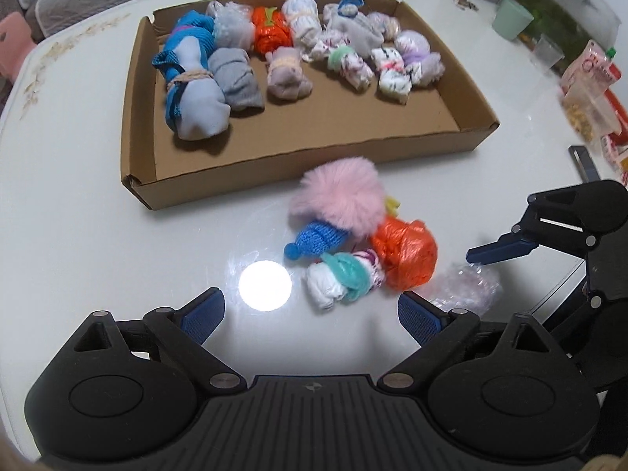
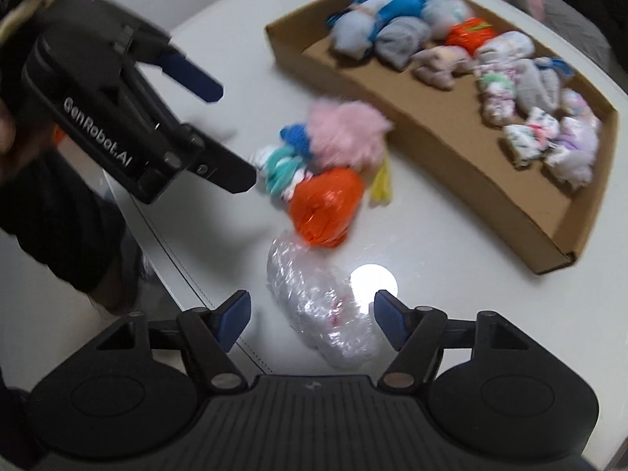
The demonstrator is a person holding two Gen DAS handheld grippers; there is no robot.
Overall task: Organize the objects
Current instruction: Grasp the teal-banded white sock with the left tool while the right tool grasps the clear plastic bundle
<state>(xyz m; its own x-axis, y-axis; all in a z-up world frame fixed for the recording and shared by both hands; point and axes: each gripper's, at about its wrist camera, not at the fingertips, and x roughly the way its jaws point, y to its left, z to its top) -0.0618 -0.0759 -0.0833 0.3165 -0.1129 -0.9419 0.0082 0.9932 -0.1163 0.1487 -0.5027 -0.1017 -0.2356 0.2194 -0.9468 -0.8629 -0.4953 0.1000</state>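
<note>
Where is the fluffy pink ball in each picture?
Left wrist view: the pink ball is in the middle, just in front of the box.
Right wrist view: the pink ball is a bit above the middle, left of the box.
Shared landmark: the orange bag beside it.
</note>
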